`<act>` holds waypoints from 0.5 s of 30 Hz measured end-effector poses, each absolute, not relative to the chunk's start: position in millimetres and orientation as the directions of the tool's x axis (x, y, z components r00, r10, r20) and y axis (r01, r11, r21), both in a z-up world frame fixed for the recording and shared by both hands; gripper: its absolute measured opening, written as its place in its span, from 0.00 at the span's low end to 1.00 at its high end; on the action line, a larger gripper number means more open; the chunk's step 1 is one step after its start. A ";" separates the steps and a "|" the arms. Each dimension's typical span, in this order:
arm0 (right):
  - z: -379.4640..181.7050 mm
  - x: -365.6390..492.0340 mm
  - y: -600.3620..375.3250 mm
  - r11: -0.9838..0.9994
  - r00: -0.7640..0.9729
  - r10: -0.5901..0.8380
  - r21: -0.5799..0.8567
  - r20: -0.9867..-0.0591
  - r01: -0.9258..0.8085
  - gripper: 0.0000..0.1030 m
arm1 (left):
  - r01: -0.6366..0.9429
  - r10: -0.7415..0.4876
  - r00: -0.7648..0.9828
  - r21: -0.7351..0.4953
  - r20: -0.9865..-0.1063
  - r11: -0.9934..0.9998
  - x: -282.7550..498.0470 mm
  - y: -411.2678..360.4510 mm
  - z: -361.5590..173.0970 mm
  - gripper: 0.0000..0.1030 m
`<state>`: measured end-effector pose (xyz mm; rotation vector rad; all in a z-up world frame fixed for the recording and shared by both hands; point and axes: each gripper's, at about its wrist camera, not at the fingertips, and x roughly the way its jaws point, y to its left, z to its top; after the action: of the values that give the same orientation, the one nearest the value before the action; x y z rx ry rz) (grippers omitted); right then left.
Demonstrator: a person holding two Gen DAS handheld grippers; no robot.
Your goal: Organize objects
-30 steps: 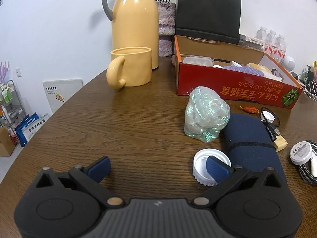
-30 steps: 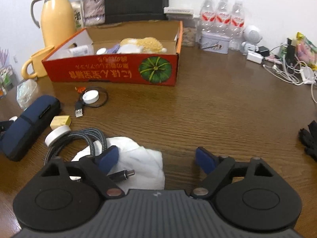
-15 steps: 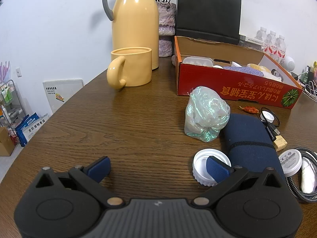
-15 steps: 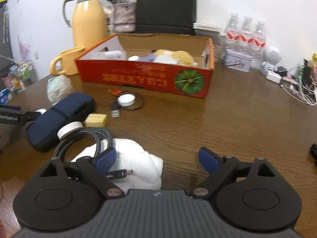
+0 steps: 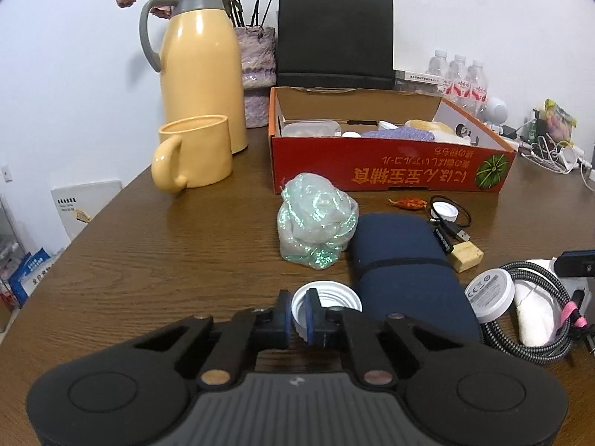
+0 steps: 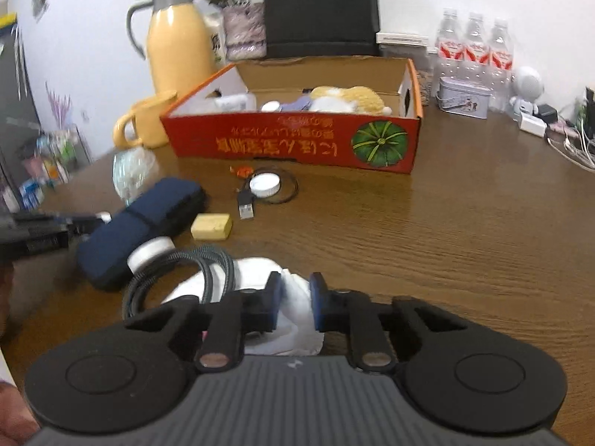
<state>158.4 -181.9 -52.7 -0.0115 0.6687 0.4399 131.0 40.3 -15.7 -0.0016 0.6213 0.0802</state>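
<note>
From the left wrist view, the left gripper (image 5: 298,315) is pinched on the rim of the white cap (image 5: 327,304) — it sits on the table touching the near-left end of the navy pouch (image 5: 405,260).

From the right wrist view, the right gripper (image 6: 293,303) is drawn narrow around a fold of the white cloth (image 6: 282,319) — the cloth lies just right of the navy pouch (image 6: 145,223), under the braided cable (image 6: 178,271).

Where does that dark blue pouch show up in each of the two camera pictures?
Left wrist view: the dark blue pouch lies right of centre, beside the shiny wrapped bundle.
Right wrist view: the pouch lies at left, ahead of the braided cable.
Shared landmark: the red cardboard box behind it.
</note>
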 end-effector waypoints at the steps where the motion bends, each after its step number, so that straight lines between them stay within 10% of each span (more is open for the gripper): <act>1: -50.9 158.1 -184.0 0.909 0.702 0.394 0.137 -0.593 -0.395 0.12 | -0.079 0.074 0.812 0.016 -0.580 0.997 131.5 41.7 -13.7 0.05; 15: -11.3 173.8 -207.4 0.949 0.833 0.314 0.181 -0.456 -0.259 0.08 | -0.139 0.111 0.853 -0.018 -0.510 0.990 142.3 55.7 14.6 0.04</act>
<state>173.8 -207.4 -11.3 0.1134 0.5016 0.3041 142.3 55.7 14.6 -0.0545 0.5326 0.1316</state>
